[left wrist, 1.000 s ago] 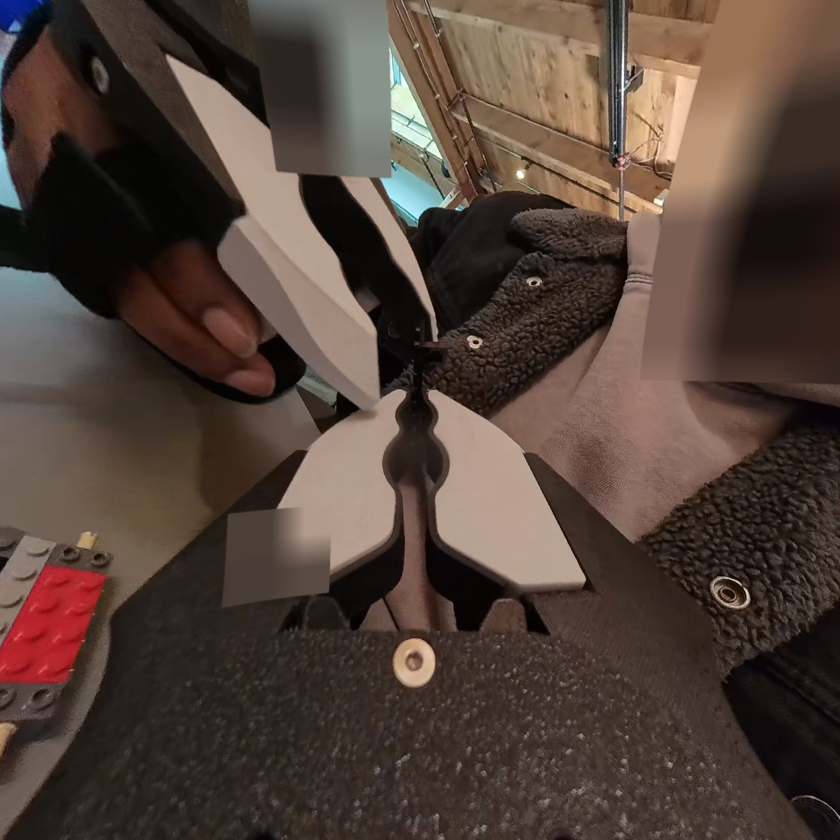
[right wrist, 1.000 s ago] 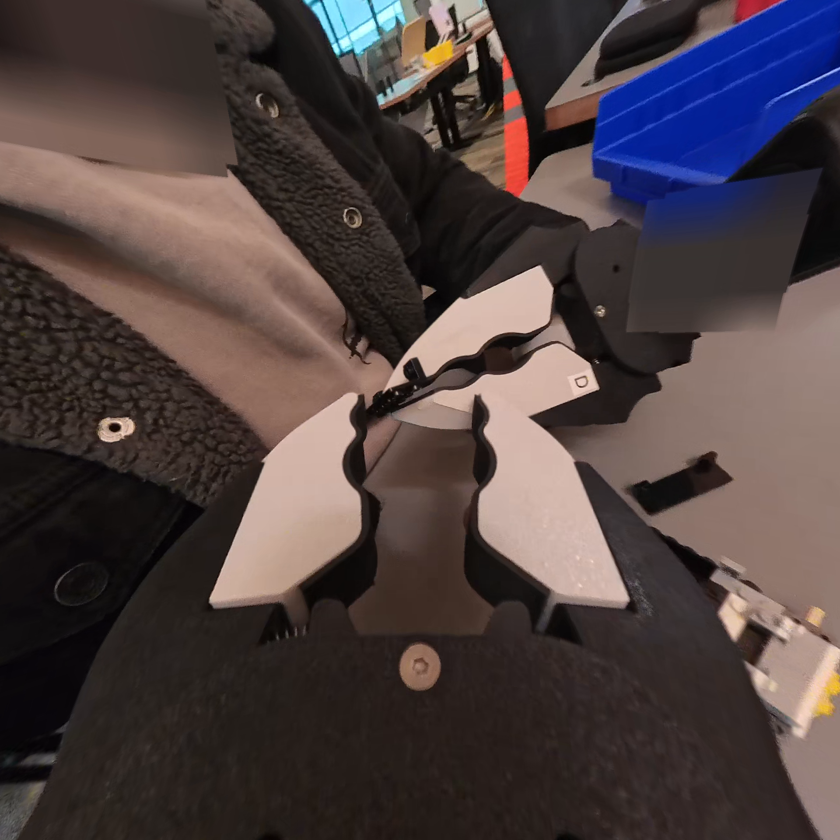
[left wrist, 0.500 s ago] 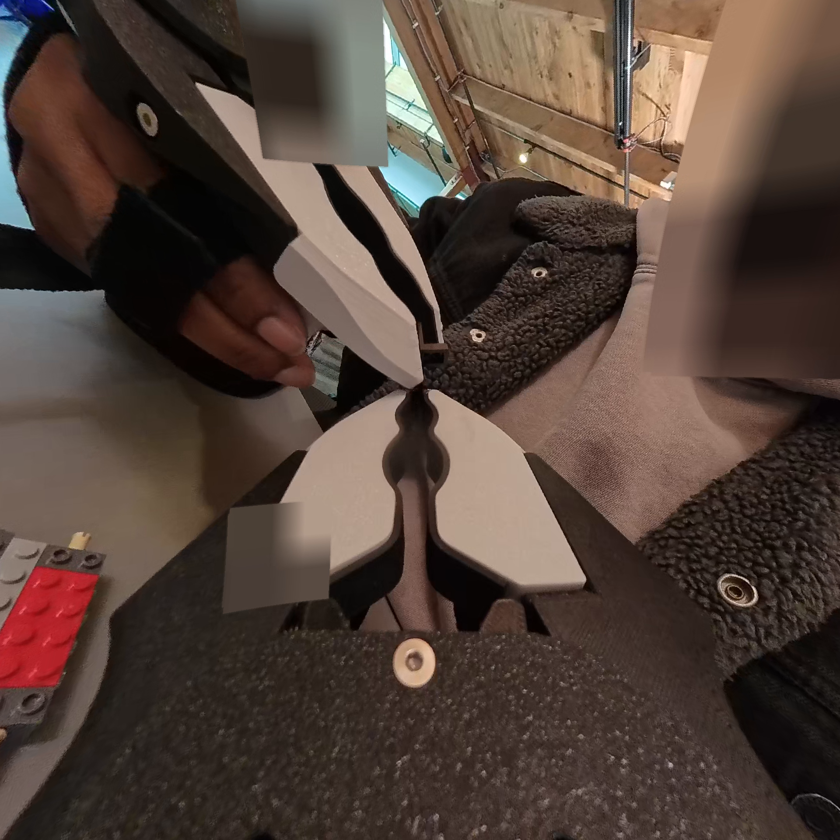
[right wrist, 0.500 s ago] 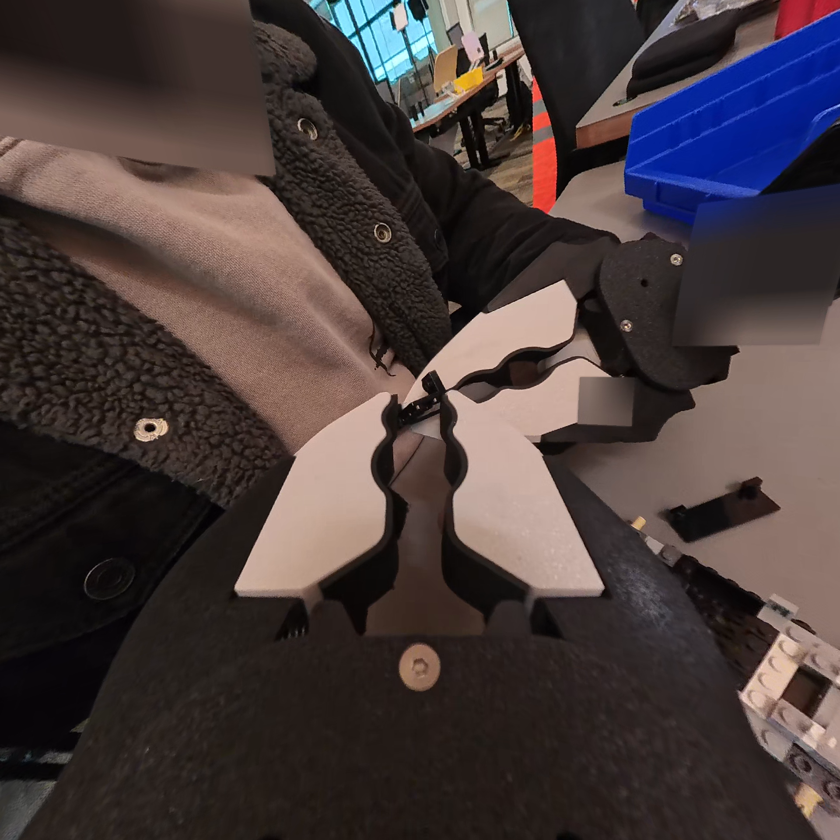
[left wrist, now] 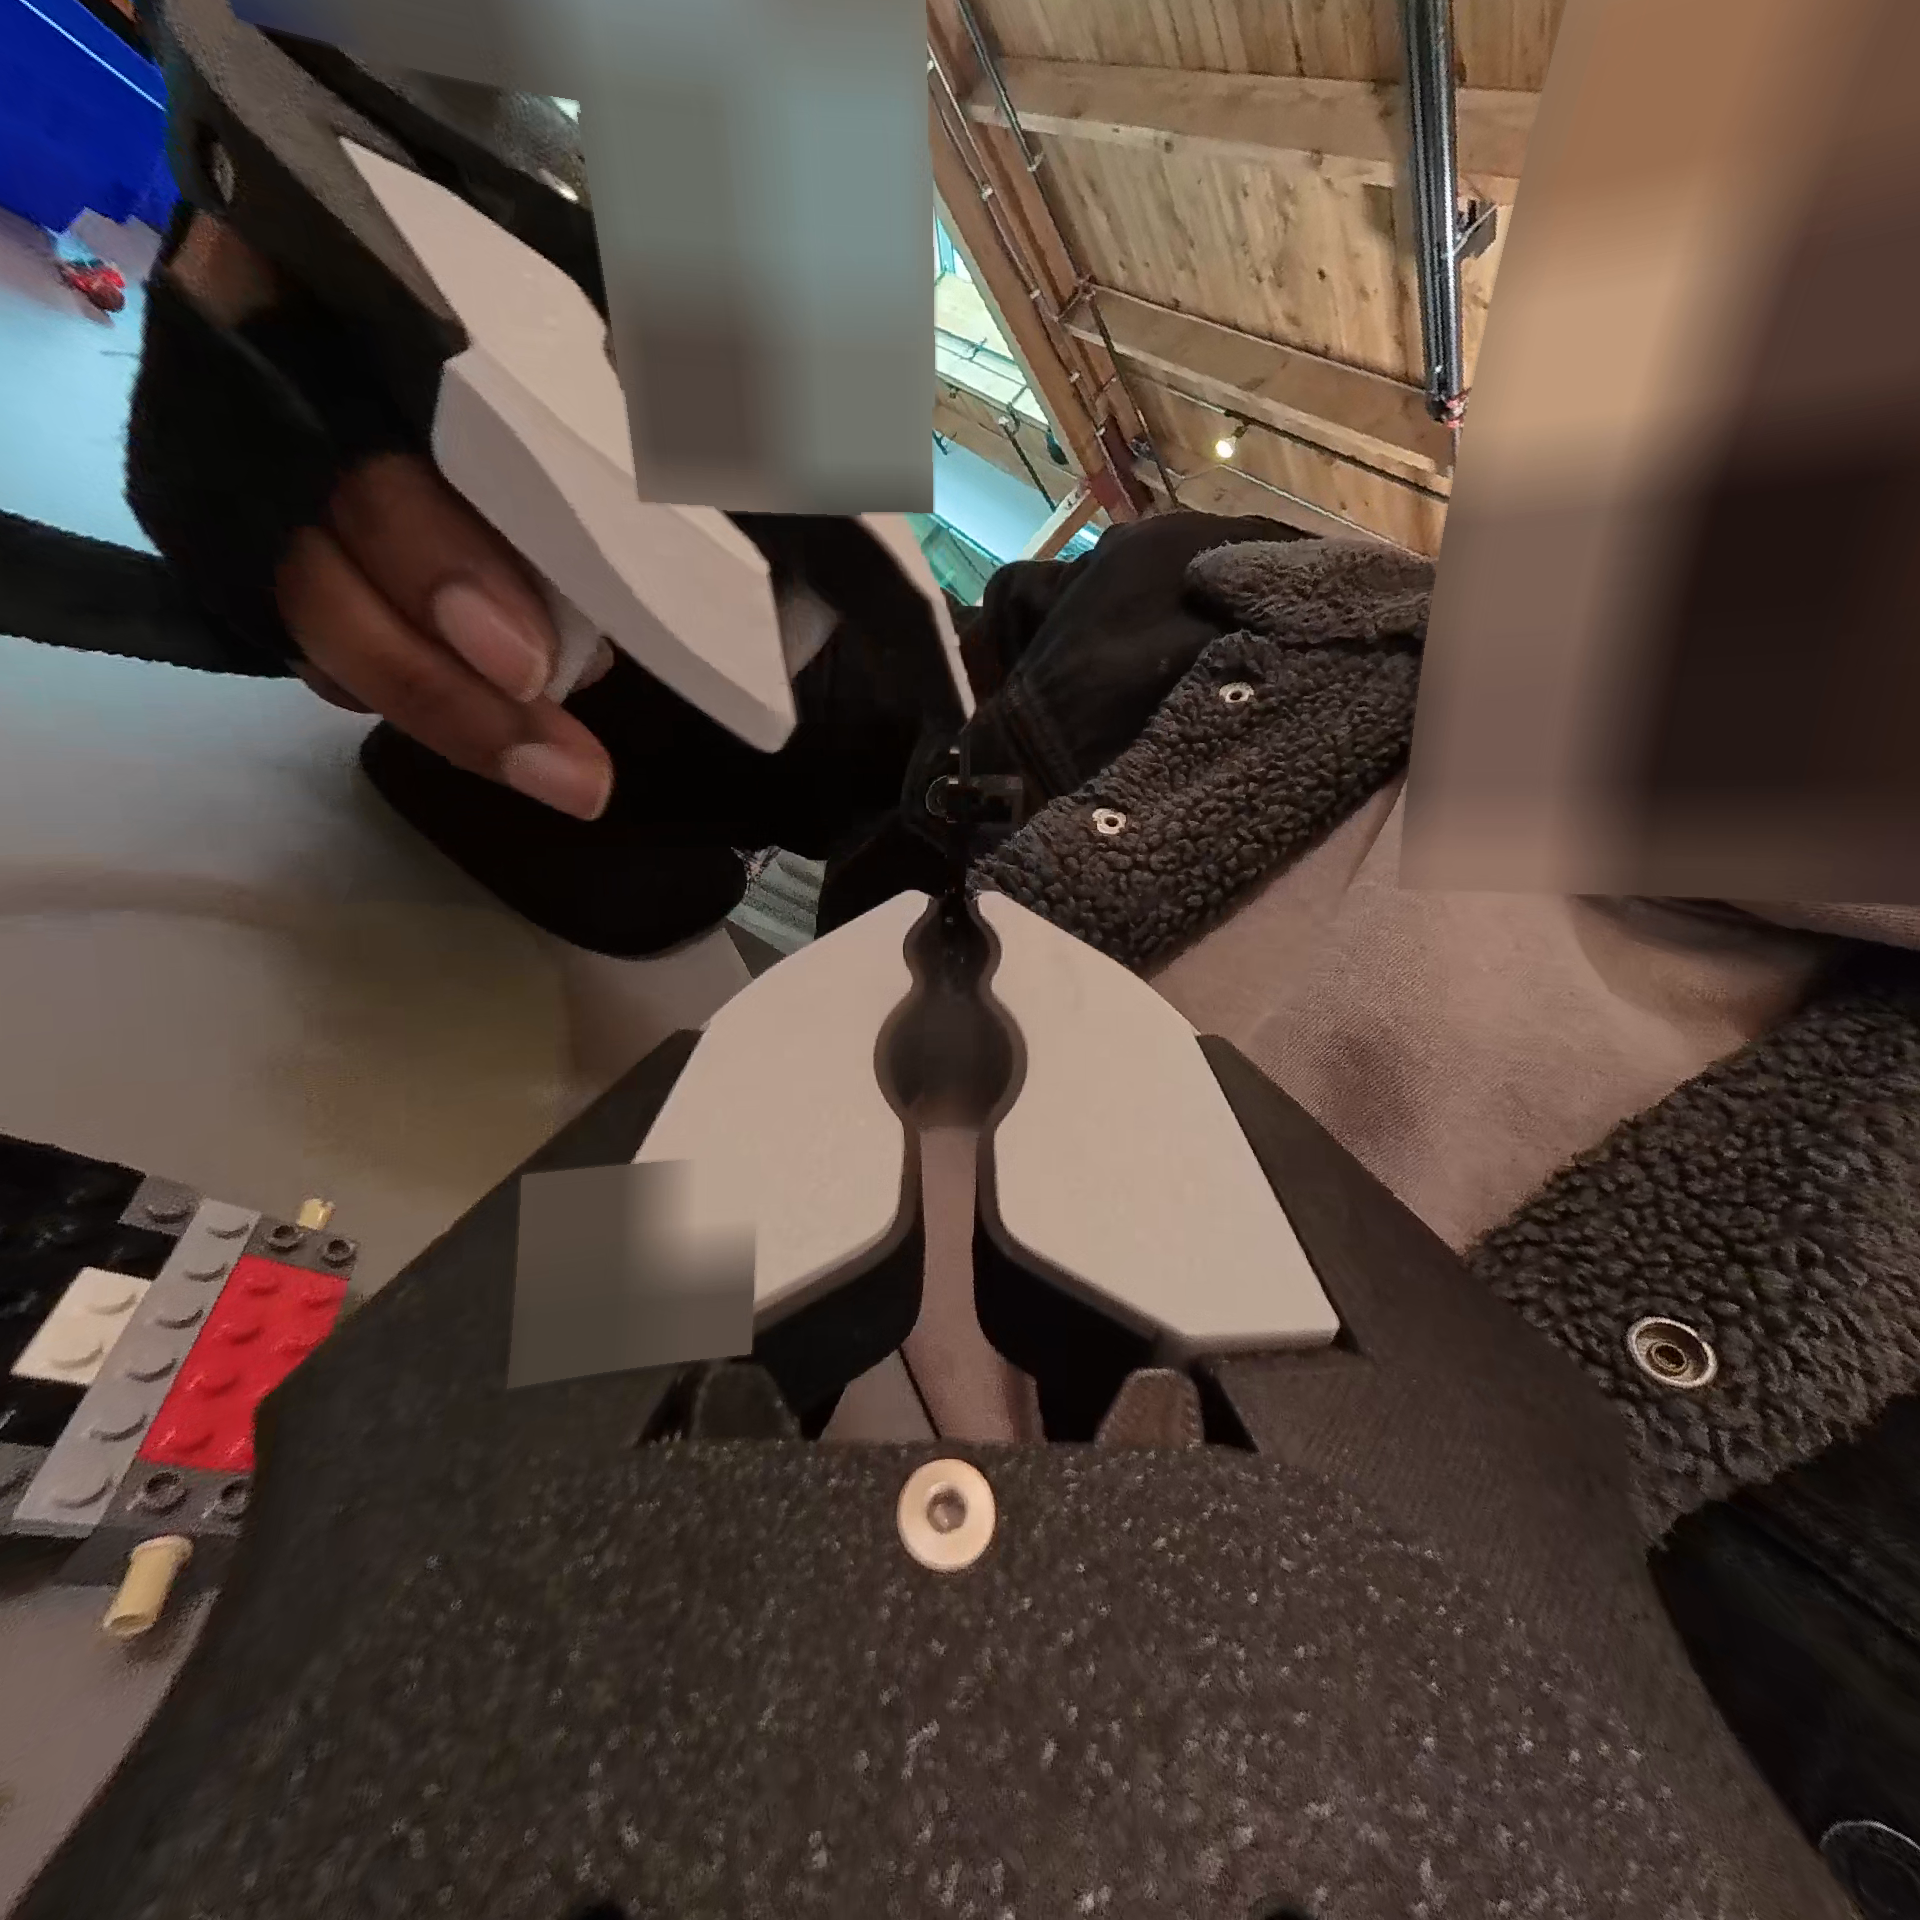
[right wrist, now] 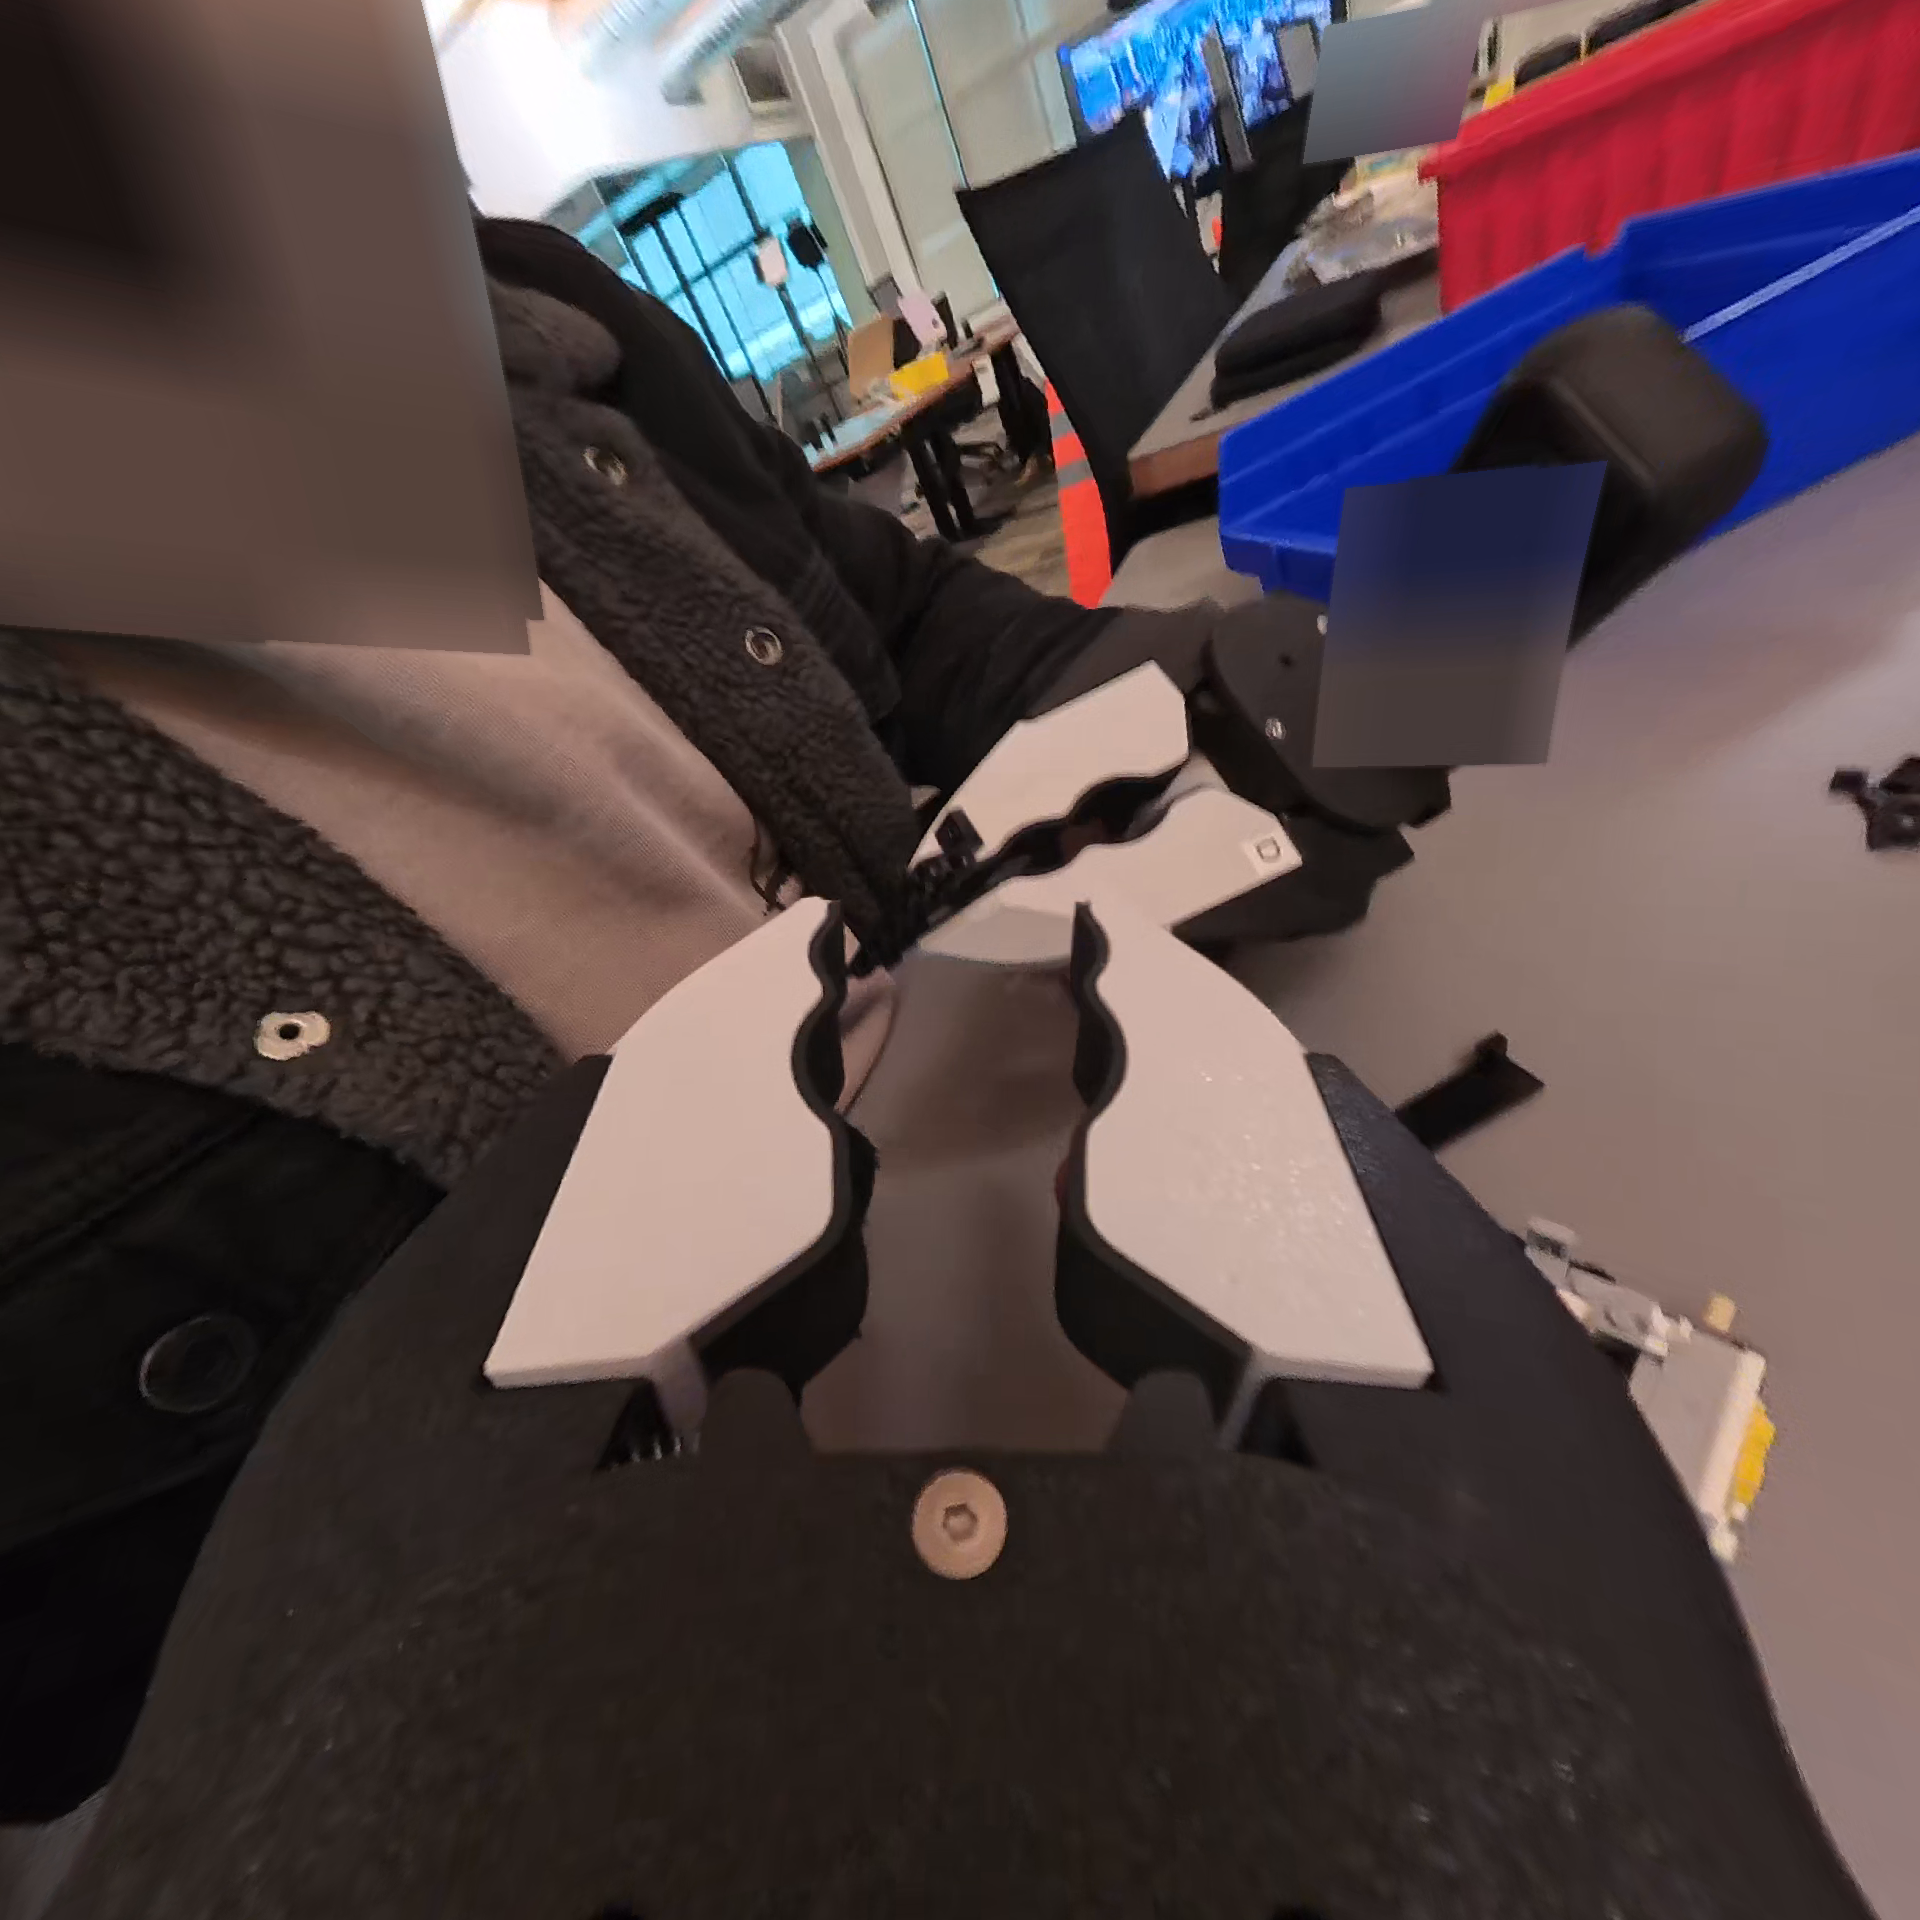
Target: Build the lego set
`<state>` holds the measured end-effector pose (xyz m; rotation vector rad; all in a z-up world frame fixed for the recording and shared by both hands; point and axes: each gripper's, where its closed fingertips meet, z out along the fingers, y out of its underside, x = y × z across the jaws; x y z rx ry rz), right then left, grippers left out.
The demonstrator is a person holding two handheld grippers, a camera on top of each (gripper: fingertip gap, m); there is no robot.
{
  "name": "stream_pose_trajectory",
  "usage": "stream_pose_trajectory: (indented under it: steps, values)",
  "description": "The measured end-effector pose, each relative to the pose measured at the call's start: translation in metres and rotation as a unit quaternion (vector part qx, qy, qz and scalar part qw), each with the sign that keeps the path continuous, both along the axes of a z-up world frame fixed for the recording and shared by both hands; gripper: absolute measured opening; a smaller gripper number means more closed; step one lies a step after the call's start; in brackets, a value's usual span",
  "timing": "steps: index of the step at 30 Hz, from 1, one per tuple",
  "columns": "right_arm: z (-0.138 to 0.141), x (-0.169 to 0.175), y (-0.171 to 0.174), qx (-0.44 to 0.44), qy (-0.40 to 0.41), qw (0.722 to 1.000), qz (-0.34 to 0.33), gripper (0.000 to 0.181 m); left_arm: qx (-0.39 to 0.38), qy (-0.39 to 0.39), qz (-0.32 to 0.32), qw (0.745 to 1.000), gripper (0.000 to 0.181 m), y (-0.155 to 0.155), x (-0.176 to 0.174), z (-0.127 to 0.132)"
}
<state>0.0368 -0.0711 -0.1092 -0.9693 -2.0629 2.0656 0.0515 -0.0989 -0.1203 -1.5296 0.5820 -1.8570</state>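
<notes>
My left gripper (left wrist: 951, 914) is shut on a small thin black lego piece (left wrist: 964, 805) that sticks out past its tips, held up in the air near the person's jacket. My right gripper (right wrist: 956, 920) is open and empty, with its tips just short of that piece (right wrist: 954, 840). In the left wrist view the right gripper (left wrist: 862, 675) hangs up and to the left of the piece, apart from it. In the right wrist view the left gripper (right wrist: 935, 883) shows beyond my open fingers. The partly built lego model (left wrist: 234, 1361), with red, grey and white plates, lies on the table at the lower left.
The model also shows at the right of the right wrist view (right wrist: 1683, 1392). A black plate (right wrist: 1465, 1091) and more black pieces (right wrist: 1881, 810) lie on the grey table (right wrist: 1662, 987). A blue bin (right wrist: 1766, 343) and a red bin (right wrist: 1662, 156) stand behind. The person's jacket is close ahead. My left and right fingertips are right by each other.
The right gripper had narrowed around the end of the black piece; it has now opened wide and drawn back up and away. The left gripper still holds the piece.
</notes>
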Motion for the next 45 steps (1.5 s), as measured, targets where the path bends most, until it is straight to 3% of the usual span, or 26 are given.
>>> stream_pose_trajectory:
  steps: [6,9,10,15,18,22,26,28,30,32,36,45]
  values:
    - [-0.009,0.001,-0.020,-0.014,-0.017,0.999,0.041,0.041,-0.003,0.004,-0.005,1.000,0.003,-0.001,0.002,-0.003]
    - [-0.008,-0.001,-0.026,-0.026,-0.017,0.998,0.047,0.017,-0.005,0.013,-0.004,1.000,0.003,0.000,0.003,-0.006]
    - [-0.008,-0.002,-0.027,-0.024,-0.022,0.999,0.044,0.017,-0.005,0.014,-0.002,1.000,0.003,0.000,0.003,-0.007]
    - [-0.013,-0.009,-0.011,0.001,-0.058,0.998,-0.029,0.014,-0.010,0.028,0.040,0.999,0.003,0.013,-0.005,-0.011]
    - [-0.020,-0.013,0.003,0.013,-0.080,0.992,-0.095,0.012,-0.007,0.074,0.099,0.992,0.004,0.029,-0.012,-0.022]
    - [-0.028,-0.019,0.026,-0.034,-0.124,0.976,-0.176,0.012,0.048,0.174,0.195,0.964,0.019,0.048,-0.025,-0.036]
    - [-0.037,-0.026,0.047,-0.097,-0.164,0.950,-0.246,0.011,0.112,0.277,0.251,0.921,0.027,0.059,-0.030,-0.048]
    - [-0.041,-0.029,0.053,-0.122,-0.179,0.938,-0.272,0.011,0.133,0.324,0.265,0.898,0.025,0.062,-0.030,-0.057]
    - [-0.044,-0.031,0.053,-0.132,-0.190,0.931,-0.283,0.011,0.143,0.357,0.276,0.881,0.012,0.064,-0.032,-0.063]
    - [-0.046,-0.033,0.054,-0.128,-0.196,0.927,-0.292,0.011,0.145,0.363,0.273,0.879,0.005,0.063,-0.031,-0.064]
    - [-0.051,-0.034,0.060,-0.121,-0.206,0.919,-0.315,0.003,0.115,0.339,0.278,0.891,0.011,0.065,-0.034,-0.063]
    - [-0.061,-0.036,0.059,-0.118,-0.223,0.910,-0.329,0.003,0.056,0.317,0.256,0.911,0.008,0.065,-0.033,-0.070]
